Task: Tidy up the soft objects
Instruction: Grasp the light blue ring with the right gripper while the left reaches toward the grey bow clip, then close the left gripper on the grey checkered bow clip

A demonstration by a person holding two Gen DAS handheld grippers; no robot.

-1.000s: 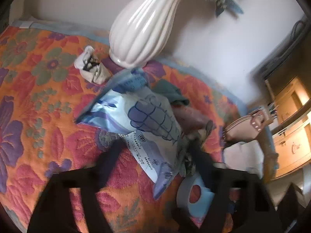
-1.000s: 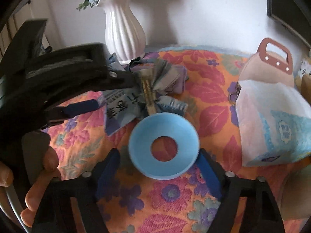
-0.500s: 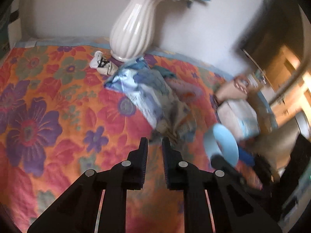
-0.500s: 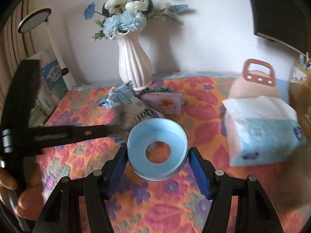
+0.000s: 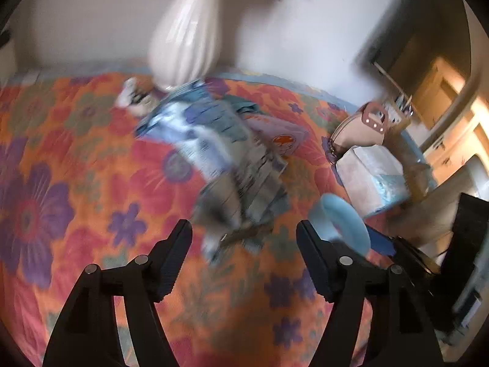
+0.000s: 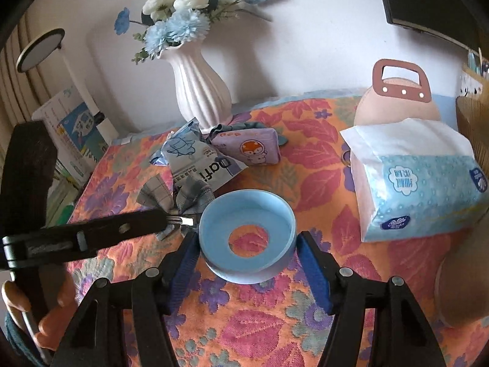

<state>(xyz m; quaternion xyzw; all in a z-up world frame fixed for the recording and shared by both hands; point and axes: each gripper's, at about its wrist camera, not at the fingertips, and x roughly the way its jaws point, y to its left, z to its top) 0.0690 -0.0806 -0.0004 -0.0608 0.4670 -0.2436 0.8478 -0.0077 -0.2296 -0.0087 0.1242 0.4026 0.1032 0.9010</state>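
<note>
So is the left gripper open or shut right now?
Open. In the left wrist view the left gripper has its fingers spread wide, flowered cloth showing between them and nothing clamped; the picture is blurred.

Motion blur smears the plaid cloth (image 5: pixel 244 183) and packets; the vase (image 5: pixel 183 39) top is cut off.
</note>
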